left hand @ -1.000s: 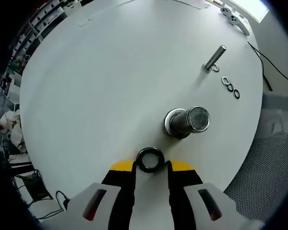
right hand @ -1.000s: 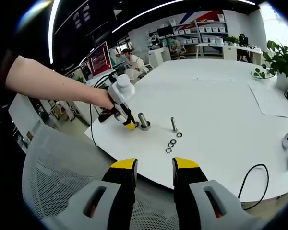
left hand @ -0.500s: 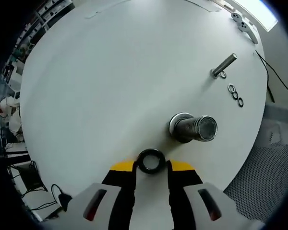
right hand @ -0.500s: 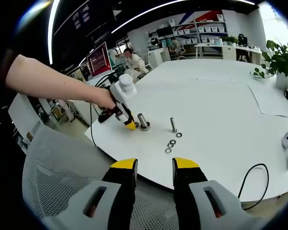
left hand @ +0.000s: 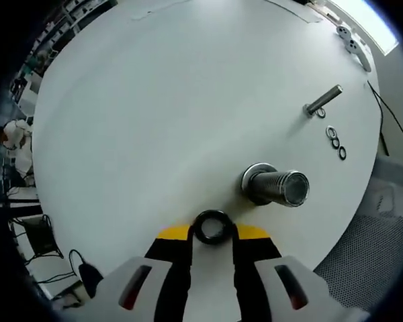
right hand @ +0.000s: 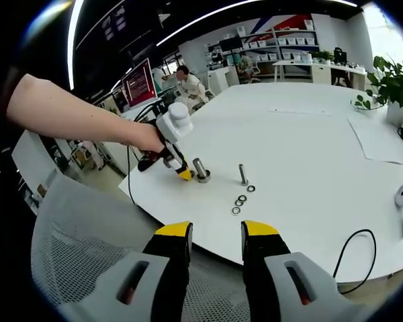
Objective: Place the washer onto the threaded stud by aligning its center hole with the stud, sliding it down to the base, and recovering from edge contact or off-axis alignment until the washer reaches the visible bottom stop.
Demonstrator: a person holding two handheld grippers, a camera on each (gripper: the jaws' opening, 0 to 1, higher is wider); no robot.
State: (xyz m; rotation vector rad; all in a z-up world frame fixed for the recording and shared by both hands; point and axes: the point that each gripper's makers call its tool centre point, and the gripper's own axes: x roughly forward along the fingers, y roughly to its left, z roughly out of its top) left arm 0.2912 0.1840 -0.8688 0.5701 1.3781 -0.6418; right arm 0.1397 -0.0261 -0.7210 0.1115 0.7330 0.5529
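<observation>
In the left gripper view, the left gripper (left hand: 213, 231) has its yellow-tipped jaws closed on a dark ring-shaped washer (left hand: 212, 227), pinched at its two sides and held just above the white round table (left hand: 154, 100), near the table's closest edge. Just beyond the washer, and apart from it, stands the thick threaded stud (left hand: 275, 187) on a round flanged base, its flat top tilted towards the camera. Farther along the same edge is a thin metal bolt (left hand: 322, 100) with a small ring at its foot, and beside it three small loose washers (left hand: 336, 143) lie in a short row. At the far edge of the table a white controller (left hand: 353, 45) is visible.

The right gripper view takes in the scene from off the table, over the mesh back of a grey chair (right hand: 87, 248). The right gripper (right hand: 215, 243) hangs here with its jaws apart and nothing between them, well short of the table edge. From this side the person's bare arm (right hand: 74, 117) reaches in, the hand around the white body of the left gripper, whose tips sit just beside the thick stud near the table's near edge. A black cable (right hand: 352, 245) trails over the right-hand edge, and a potted plant (right hand: 393, 84) stands towards the far right edge. No containers are on the table.
</observation>
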